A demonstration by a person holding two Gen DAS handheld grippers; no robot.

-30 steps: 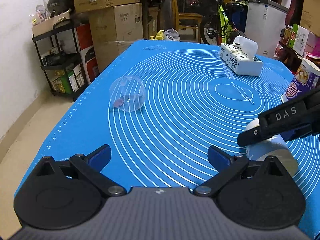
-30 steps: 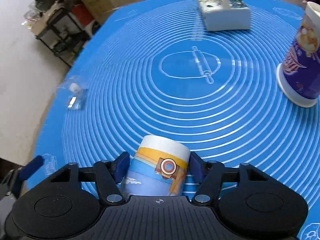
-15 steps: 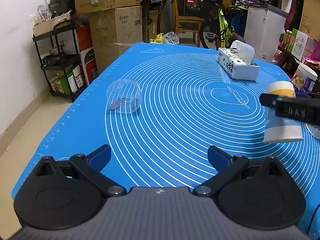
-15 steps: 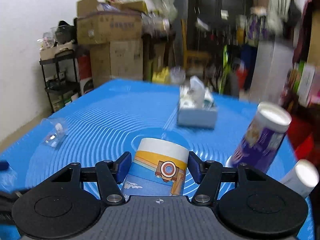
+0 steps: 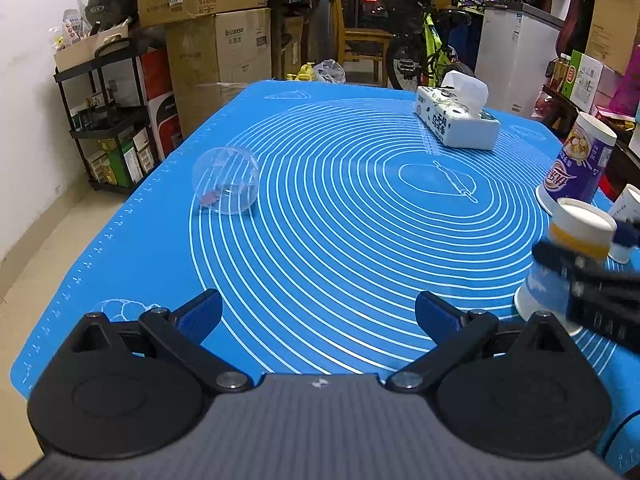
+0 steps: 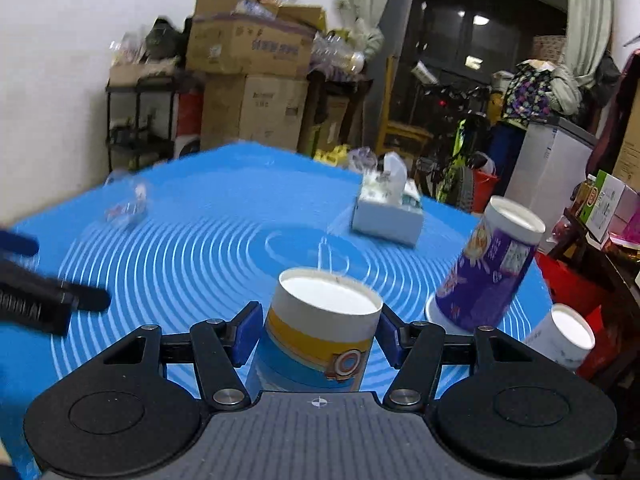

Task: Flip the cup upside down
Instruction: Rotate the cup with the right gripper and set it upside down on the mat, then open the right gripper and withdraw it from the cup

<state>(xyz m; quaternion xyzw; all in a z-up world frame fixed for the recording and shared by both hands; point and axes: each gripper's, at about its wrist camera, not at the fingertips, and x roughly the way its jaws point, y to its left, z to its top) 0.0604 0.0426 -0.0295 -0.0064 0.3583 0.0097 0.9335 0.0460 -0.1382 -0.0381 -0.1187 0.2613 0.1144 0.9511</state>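
The right tongs (image 6: pixel 318 336) grip the paper cup (image 6: pixel 320 328) by its sides, the blue pads (image 6: pixel 247 334) pressed against the wall on either side. The cup is upside down, its white base facing up and its wider rim at the bottom. In the left wrist view that rim (image 5: pixel 540 304) sits on or just above the blue mat (image 5: pixel 320 220); I cannot tell whether it touches. The cup is yellow near the base, pale blue lower down, with a small round emblem on it.

The left tongs (image 5: pixel 318 312) are spread wide with nothing between them, held low over the near edge of the tabletop, well apart from the cup.

Just beyond the held cup, to its right, a purple paper cup (image 6: pixel 486 272) stands inverted on the mat, and another white-bottomed cup (image 6: pixel 564 334) sits near the mat's right edge. A tissue box (image 5: pixel 456 122) lies toward the far side. A clear plastic container (image 5: pixel 225 180) rests on the left part of the mat. Cardboard boxes (image 5: pixel 208 8), a black shelf rack (image 5: pixel 104 120) and a bicycle (image 5: pixel 424 36) stand behind the tabletop.
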